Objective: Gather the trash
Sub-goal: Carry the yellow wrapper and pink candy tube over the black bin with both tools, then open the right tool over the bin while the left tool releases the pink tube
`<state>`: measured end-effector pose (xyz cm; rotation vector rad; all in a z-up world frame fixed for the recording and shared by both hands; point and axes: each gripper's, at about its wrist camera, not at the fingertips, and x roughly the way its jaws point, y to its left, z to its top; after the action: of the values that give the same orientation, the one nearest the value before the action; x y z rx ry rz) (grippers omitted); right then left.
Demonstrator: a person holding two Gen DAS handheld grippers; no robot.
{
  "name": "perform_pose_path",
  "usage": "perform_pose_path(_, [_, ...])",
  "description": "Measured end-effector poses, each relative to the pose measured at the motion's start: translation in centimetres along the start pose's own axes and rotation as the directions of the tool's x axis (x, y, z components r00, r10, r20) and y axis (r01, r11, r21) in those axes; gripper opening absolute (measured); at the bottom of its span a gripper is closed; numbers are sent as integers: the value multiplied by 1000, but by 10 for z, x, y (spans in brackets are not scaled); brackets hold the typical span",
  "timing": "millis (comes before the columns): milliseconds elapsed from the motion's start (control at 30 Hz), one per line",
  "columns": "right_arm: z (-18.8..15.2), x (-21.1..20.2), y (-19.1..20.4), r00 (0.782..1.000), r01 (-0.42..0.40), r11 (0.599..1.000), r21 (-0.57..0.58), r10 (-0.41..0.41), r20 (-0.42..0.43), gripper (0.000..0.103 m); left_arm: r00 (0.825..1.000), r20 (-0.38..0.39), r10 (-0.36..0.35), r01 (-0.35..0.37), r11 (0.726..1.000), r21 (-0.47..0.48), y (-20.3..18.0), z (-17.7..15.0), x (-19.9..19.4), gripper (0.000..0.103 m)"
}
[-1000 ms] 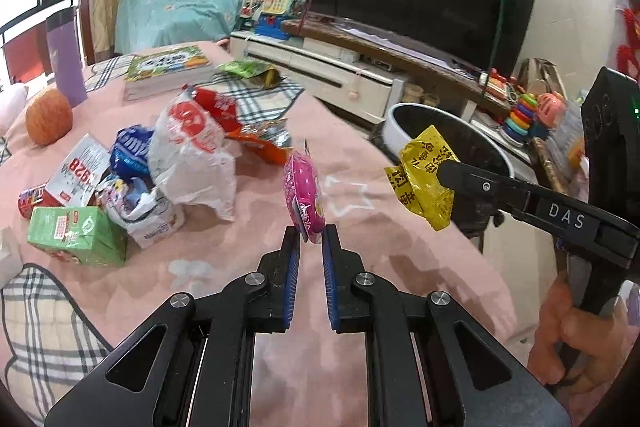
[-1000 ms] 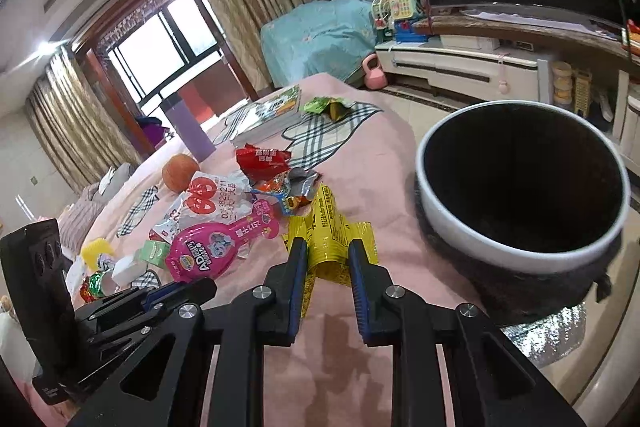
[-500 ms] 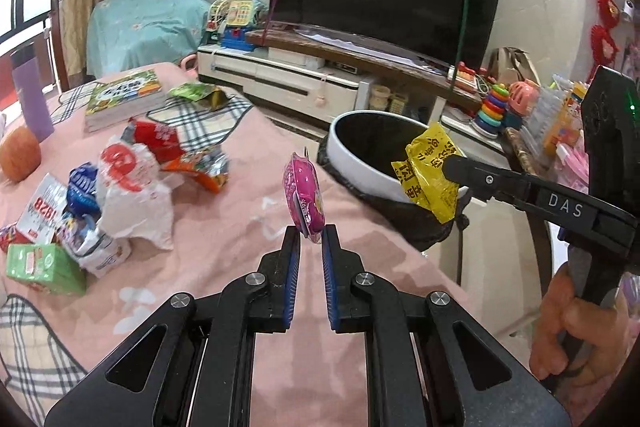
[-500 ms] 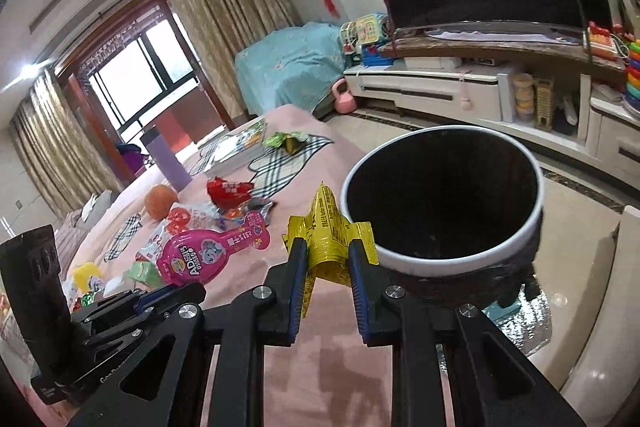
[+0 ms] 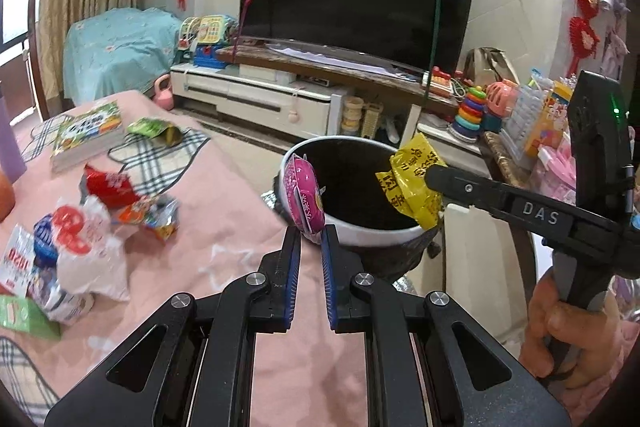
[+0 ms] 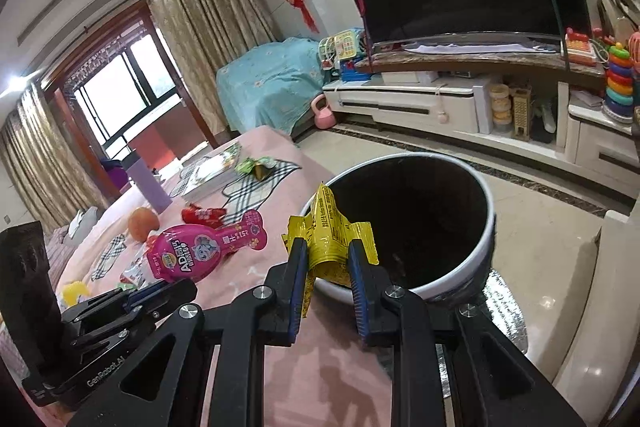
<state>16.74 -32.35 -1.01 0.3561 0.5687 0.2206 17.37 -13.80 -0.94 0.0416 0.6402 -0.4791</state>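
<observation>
- Left wrist view: left hand-held gripper (image 5: 311, 241) was clamped on a pink packet (image 5: 303, 198), jaws nearly together, packet standing up edge-on from the fingertips.
- Pink packet sat in line with the near-left rim of the bin (image 5: 372, 231), at the edge of the pink table (image 5: 224, 211).
- Same view: right hand-held gripper (image 5: 430, 175) reached in from the right, a hand (image 5: 568, 323) around its handle, pinching a yellow wrapper (image 5: 414, 183).
- Yellow wrapper hung in front of the bin's dark opening, right side, above the rim.
- Right wrist view: right hand-held gripper (image 6: 328, 247) was closed on the crumpled yellow wrapper (image 6: 330, 231), which stuck up and out from between the pads.
- Bin (image 6: 472, 267) lay just beyond and right of those fingertips, white rim, black inside.
- Left hand-held gripper (image 6: 160, 291) showed at lower left with the pink packet (image 6: 204, 247) broadside, over the table (image 6: 256, 275).
- More wrappers (image 5: 80, 239) still lay loose on the table, well left of both grippers, blurred.
</observation>
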Motion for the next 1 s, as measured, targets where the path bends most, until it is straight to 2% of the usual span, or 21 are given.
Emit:
perform_pose_path(433, [13,20,-38,998,56,998,26,-55,-27,21,999,-25,-28,29,999,45,-26,26,47,10])
perform_pose_path(1000, [19,51,-62,993,73,997,30,-69,-97,21,993,-116,-31,34,999,32,-31,24,91,10])
